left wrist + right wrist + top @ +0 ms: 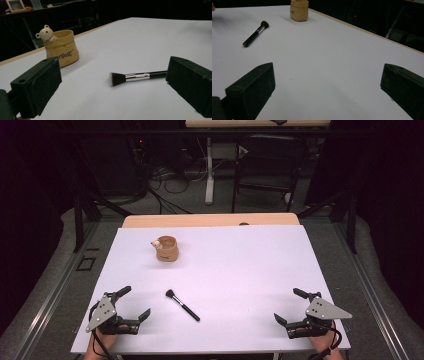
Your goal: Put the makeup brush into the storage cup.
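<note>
A black-handled makeup brush with a silver ferrule [182,305] lies on the white surface [240,270], near the left tongs [135,303]; left and right tongs [285,305] gape wide, empty. A tan bear-trimmed pouch-shaped pot [166,248] stands far left.

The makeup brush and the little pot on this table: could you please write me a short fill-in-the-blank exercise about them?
1. The makeup brush lies nearer the ____ gripper.
2. A small ____ figure peeks over the rim of the tan pot.
3. The brush lies flat on the ____ board, apart from the pot.
4. Both the left gripper and the right gripper have their jaws ____.

Missing words: left; bear; white; open
</note>
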Available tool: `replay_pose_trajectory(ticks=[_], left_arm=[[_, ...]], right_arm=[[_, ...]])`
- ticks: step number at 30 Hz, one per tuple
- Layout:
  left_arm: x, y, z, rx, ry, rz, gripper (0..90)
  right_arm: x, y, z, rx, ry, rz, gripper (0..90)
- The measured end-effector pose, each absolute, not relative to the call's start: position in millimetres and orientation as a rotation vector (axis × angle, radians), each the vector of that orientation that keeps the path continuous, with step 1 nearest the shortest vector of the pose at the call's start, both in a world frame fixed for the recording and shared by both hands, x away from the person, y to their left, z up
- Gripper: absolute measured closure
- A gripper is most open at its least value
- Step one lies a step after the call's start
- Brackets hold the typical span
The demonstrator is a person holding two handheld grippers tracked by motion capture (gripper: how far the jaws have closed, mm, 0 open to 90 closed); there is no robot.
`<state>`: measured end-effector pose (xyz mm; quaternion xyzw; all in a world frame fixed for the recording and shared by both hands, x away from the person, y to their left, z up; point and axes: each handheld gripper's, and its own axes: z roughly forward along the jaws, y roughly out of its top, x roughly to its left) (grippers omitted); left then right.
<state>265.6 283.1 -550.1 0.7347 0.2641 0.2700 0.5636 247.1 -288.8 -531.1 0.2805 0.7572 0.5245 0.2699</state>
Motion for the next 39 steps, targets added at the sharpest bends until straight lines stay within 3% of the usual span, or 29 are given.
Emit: replay_pose_trajectory(ticks=[19, 39], left_arm=[[266.9, 279.9, -552.0, 1.747, 0.628, 0.625, 0.1], [266.2, 279.2, -552.8, 1.751, 0.631, 0.633, 0.1]], right_arm=[[251.3, -280.9, -528.1, 0.813, 2.084, 1.388, 0.0], [262.4, -234.6, -515.5, 0.78, 2.201, 1.381, 0.0]])
